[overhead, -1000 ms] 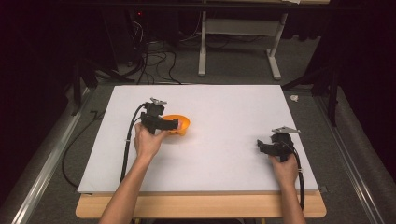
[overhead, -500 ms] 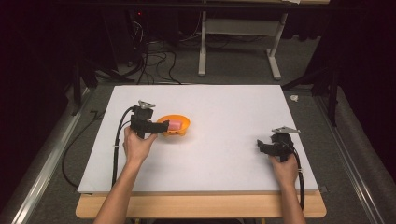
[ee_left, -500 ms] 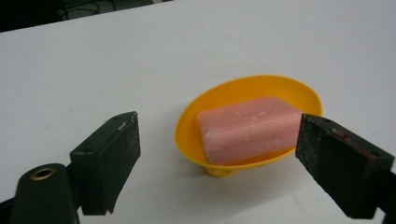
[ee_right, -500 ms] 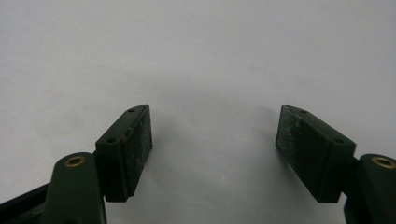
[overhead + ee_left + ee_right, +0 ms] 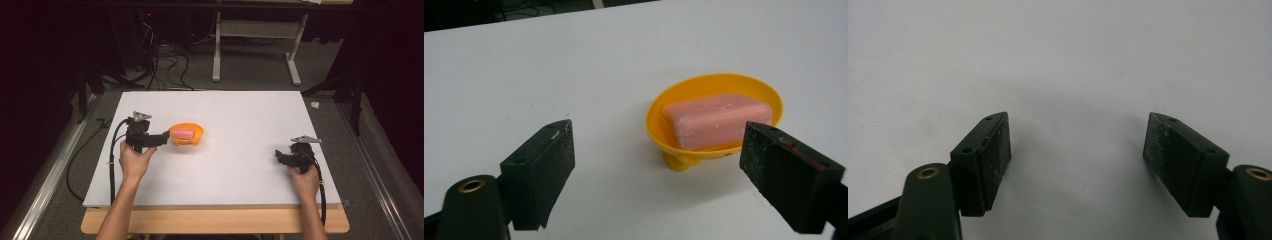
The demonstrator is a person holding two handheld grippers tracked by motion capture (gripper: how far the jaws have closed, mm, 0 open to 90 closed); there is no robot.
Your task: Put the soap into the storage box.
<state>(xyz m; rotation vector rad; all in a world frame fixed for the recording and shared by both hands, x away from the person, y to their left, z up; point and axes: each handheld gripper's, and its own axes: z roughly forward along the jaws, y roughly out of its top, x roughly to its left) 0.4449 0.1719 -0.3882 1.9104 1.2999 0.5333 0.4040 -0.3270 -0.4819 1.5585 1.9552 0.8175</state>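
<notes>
A white table (image 5: 240, 165) is seen from above, and every place below is given relative to the orange soap dish (image 5: 187, 134) that stands on it. The dish is set on the left half of the table, well away from all four edges, and is raised on a short foot, as seen in the left gripper view (image 5: 714, 115). A pink bar of soap (image 5: 716, 120) is laid lengthwise inside the dish, within its rim.

The left gripper (image 5: 162, 139) is held just beside the dish, on its left, and is pointed toward it. In the left gripper view its fingers (image 5: 544, 170) are spread wide, with nothing pinched between them; the dish is seen beyond and between them, apart from both.

The right gripper (image 5: 280, 157) is held well apart from the dish, far to its right and nearer the person. Its fingers (image 5: 988, 160) are likewise spread, and bare table is seen between them.
</notes>
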